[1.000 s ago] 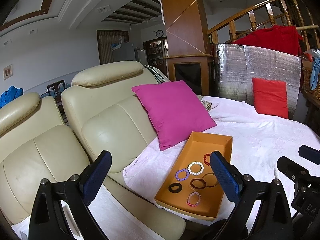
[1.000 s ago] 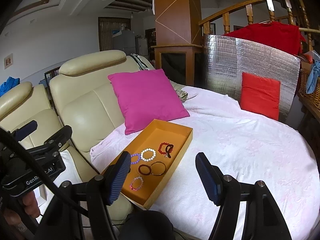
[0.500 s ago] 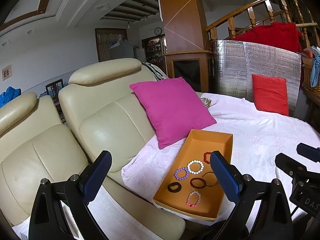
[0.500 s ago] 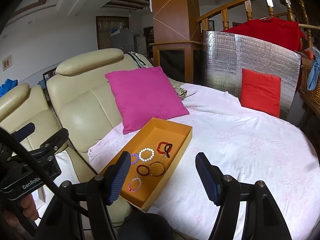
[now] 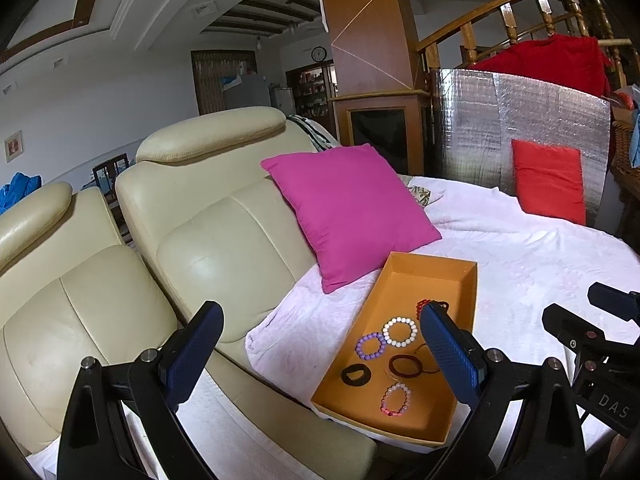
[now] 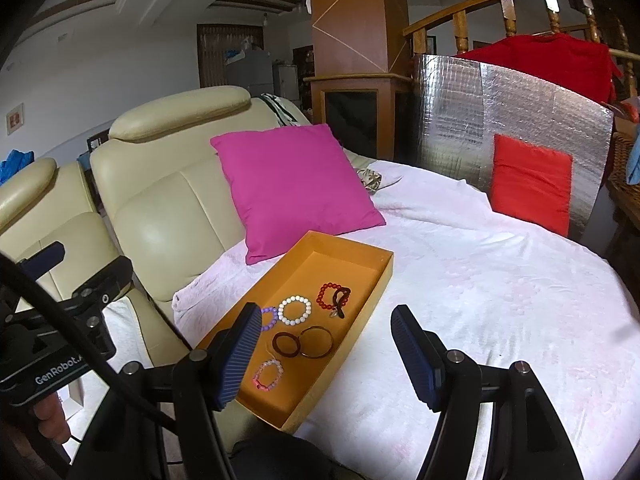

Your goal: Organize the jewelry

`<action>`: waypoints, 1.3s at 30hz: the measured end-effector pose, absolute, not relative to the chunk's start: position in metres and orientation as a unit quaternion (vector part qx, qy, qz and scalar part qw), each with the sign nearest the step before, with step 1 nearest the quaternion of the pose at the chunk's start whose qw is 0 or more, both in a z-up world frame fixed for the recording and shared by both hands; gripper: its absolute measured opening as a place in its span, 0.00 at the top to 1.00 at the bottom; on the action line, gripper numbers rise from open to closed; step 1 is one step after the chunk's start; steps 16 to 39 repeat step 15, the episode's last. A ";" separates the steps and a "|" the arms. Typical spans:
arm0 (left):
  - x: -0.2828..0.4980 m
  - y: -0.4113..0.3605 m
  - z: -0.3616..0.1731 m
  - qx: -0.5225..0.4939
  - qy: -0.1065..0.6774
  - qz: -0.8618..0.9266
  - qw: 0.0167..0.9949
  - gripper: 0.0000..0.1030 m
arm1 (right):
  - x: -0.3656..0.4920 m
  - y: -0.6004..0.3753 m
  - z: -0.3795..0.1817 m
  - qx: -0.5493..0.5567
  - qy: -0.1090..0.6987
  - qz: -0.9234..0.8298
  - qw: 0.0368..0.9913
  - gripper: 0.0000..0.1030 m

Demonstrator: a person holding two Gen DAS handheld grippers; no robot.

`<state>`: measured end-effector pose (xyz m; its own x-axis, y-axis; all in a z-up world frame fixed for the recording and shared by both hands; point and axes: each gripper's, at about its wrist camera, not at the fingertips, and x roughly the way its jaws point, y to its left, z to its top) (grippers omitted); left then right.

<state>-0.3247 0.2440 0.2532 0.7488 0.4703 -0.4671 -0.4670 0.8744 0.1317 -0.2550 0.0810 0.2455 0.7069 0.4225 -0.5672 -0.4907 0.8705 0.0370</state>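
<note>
Your left gripper [image 5: 320, 344] and right gripper [image 6: 326, 350] both hang with jaws spread wide and nothing between them, above an orange tray [image 6: 362, 320] on a white cloth [image 6: 500, 288]. Inside the tray lie several bracelets: white [image 6: 295, 310], red [image 6: 329, 297], purple [image 5: 371, 346], pink [image 6: 269, 374] and two brown bangles [image 6: 302, 343]. A pink cushion [image 6: 296, 184] sits just behind

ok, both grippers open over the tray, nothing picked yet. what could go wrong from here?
1. The red bead bracelet lies tangled with a dark band; lifting one may drag out the other.
2. The two brown bangles touch, so a pinch could catch both.
3. The orange tray sits near the edge of the soft white blanket; a push from the right gripper might slide it off.
</note>
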 end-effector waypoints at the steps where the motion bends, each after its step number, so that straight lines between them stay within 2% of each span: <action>1: -0.323 0.246 0.252 0.003 0.252 0.252 0.934 0.04 | -0.254 0.082 0.244 -0.058 0.294 0.248 0.921 0.31; 10: -0.300 0.246 0.240 0.009 0.266 0.256 0.929 0.04 | -0.231 0.082 0.229 -0.049 0.306 0.252 0.917 0.31; 15: -0.260 0.200 0.235 0.036 0.272 0.173 0.946 0.04 | -0.205 0.026 0.221 -0.020 0.293 0.202 0.934 0.31; 39: -0.260 0.200 0.235 0.036 0.272 0.173 0.946 0.04 | -0.205 0.026 0.221 -0.020 0.293 0.202 0.934 0.31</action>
